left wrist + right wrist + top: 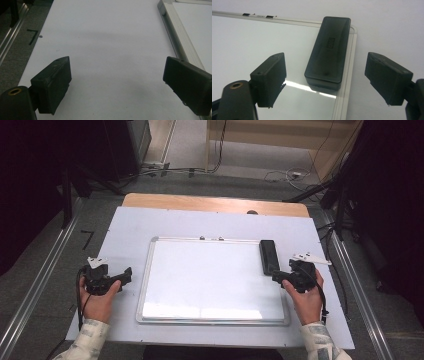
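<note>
A white-surfaced whiteboard [210, 280] with a metal frame lies flat in the middle of the table. A black rectangular eraser [269, 256] rests on its upper right corner, over the frame. My right gripper [276, 276] sits just below the eraser, held in a hand. In the right gripper view the right gripper [325, 58] stands open, and the eraser [328, 47] lies a little ahead of the jaws, untouched. My left gripper [127, 274] is left of the board, over the white table cover. In the left gripper view the left gripper [116, 65] is open with nothing between its jaws, and the whiteboard's frame [175, 35] runs along the right.
A white sheet [130, 225] covers the table, with a strip of wood [210, 202] showing at the far edge. Metal rails [35, 290] run along the floor on both sides. Cables [290, 174] and dark stands lie beyond the table.
</note>
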Demonstrator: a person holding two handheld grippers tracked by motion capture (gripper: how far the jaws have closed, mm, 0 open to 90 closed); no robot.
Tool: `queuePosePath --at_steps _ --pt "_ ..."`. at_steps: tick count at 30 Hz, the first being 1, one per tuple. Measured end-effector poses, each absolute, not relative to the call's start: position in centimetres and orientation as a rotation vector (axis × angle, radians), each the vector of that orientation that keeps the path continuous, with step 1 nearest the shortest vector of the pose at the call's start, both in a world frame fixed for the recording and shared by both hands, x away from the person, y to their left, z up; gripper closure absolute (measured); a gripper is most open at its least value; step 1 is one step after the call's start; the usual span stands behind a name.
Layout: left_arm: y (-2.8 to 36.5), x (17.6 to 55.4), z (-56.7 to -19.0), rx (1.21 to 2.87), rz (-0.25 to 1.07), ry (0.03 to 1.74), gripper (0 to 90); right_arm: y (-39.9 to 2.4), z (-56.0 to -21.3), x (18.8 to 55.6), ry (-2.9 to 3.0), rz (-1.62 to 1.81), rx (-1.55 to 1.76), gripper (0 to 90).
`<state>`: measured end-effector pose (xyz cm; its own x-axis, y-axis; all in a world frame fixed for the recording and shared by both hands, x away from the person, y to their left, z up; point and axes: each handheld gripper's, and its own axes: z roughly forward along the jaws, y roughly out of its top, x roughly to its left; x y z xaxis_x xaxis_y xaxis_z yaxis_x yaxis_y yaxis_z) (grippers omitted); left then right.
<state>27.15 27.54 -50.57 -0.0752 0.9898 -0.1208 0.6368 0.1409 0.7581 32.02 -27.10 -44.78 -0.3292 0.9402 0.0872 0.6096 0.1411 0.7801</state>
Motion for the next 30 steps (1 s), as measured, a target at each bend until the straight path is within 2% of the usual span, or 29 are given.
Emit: queuePosePath --at_steps 30 --pt "27.5 27.1 -50.5 1.567 0.707 1.780 8.8 -31.1 -44.7 29.0 1.942 1.047 1.486 16.2"
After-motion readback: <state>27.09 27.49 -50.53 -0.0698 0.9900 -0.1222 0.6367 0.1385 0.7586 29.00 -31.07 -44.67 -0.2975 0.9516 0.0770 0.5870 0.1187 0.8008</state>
